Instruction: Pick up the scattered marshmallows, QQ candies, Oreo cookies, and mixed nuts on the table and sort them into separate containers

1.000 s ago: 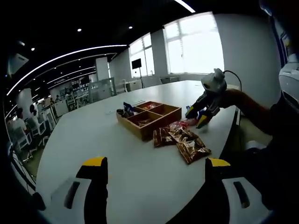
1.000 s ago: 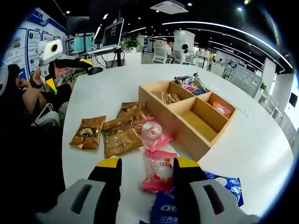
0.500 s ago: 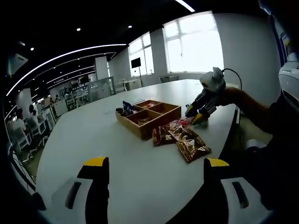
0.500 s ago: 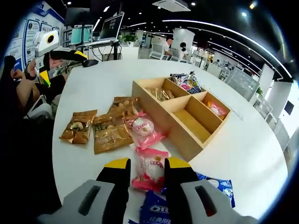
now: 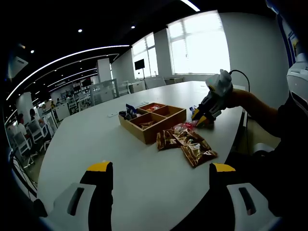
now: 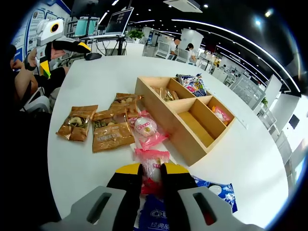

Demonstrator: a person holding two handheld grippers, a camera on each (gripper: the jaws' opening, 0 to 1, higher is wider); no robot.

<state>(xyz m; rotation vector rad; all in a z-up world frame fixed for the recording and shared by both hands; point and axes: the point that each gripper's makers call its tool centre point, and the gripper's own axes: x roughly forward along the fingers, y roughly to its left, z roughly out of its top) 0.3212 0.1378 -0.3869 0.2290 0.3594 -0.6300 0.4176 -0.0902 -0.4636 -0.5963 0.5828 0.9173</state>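
One pink marshmallow pack (image 6: 152,166), right claw (image 6: 151,174) clamped

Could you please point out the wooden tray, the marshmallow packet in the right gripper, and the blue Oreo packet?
wooden tray (image 6: 169,138): right gripper view, near side wall.
marshmallow packet (image 6: 151,159): right gripper view, pink top above the jaws.
Oreo packet (image 6: 215,191): right gripper view, blue wrapper end.

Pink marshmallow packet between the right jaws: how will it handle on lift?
Likely light and squashy: the pink marshmallow packet shows a puffy white lump in thin film. The right hand-held gripper has closed in on it, so the crimped ends will probably droop. The glossy wrapper may slip.
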